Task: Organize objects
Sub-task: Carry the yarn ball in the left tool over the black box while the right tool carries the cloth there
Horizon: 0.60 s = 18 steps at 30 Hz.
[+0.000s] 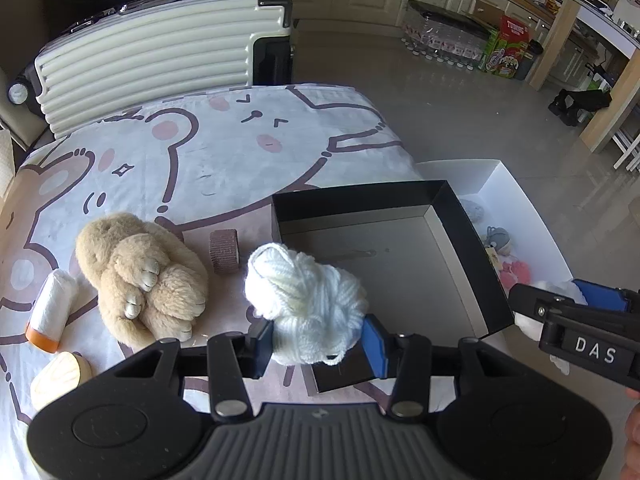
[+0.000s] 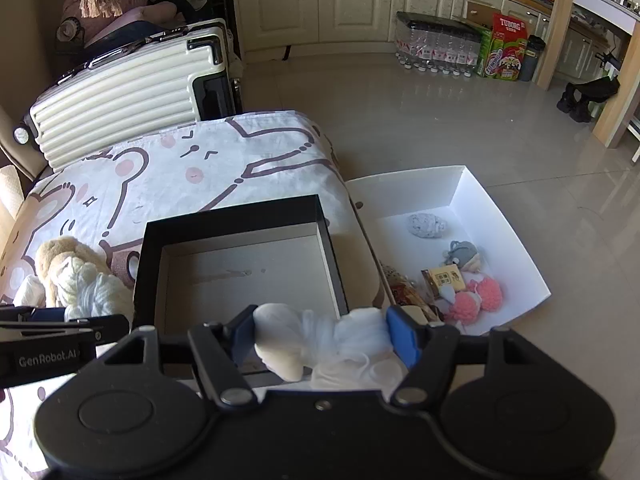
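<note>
My left gripper (image 1: 318, 340) is shut on a white yarn ball (image 1: 308, 300), held just left of the empty black box (image 1: 384, 204). My right gripper (image 2: 324, 338) is shut on a white soft bundle (image 2: 332, 340), held over the near edge of the black box (image 2: 228, 216). The right gripper also shows at the right edge of the left wrist view (image 1: 576, 320). A tan plush bunny (image 1: 140, 272), a brown tape roll (image 1: 224, 250), a white spool with an orange end (image 1: 50, 312) and a cream round object (image 1: 60, 376) lie on the cartoon-print cloth (image 1: 200, 160).
A white box (image 2: 516, 232) right of the black one holds a grey plush, pink pompoms and a small card. A cream suitcase (image 1: 152, 64) stands behind the table. Tiled floor, bottled water packs and kitchen cabinets lie beyond.
</note>
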{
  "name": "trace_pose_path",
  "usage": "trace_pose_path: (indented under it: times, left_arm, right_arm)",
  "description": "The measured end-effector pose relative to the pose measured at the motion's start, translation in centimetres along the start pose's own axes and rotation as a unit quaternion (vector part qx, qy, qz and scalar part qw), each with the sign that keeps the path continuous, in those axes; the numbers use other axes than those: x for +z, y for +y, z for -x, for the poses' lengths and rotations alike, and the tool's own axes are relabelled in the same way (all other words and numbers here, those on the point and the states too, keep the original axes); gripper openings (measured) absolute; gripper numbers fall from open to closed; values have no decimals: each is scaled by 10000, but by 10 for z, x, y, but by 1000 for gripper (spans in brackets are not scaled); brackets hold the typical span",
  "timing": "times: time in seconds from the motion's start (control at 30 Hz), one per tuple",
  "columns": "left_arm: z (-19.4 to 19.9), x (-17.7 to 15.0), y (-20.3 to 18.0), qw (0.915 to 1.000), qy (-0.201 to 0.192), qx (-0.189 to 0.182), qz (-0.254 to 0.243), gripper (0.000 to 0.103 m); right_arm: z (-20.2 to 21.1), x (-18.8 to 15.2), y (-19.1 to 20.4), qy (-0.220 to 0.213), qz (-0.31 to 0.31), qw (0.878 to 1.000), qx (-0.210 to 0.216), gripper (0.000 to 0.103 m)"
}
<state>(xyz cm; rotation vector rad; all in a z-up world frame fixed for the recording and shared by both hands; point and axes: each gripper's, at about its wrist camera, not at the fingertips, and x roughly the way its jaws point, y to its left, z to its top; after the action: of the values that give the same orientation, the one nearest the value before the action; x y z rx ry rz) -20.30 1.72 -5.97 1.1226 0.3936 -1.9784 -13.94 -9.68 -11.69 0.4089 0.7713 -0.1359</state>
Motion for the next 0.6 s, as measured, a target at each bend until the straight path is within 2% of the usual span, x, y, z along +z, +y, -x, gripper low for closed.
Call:
trace_pose_path:
  times: [0.33, 0.6]
  left_arm:
    - [-13, 2, -6, 9991, 3, -180, -377, 48]
    - [-26, 3, -13, 9938, -47, -502, -993, 48]
  right_arm:
    - [-7, 4, 0, -99, -220, 9997, -107, 69]
    - [-16, 13, 7, -205, -480, 9985, -132, 69]
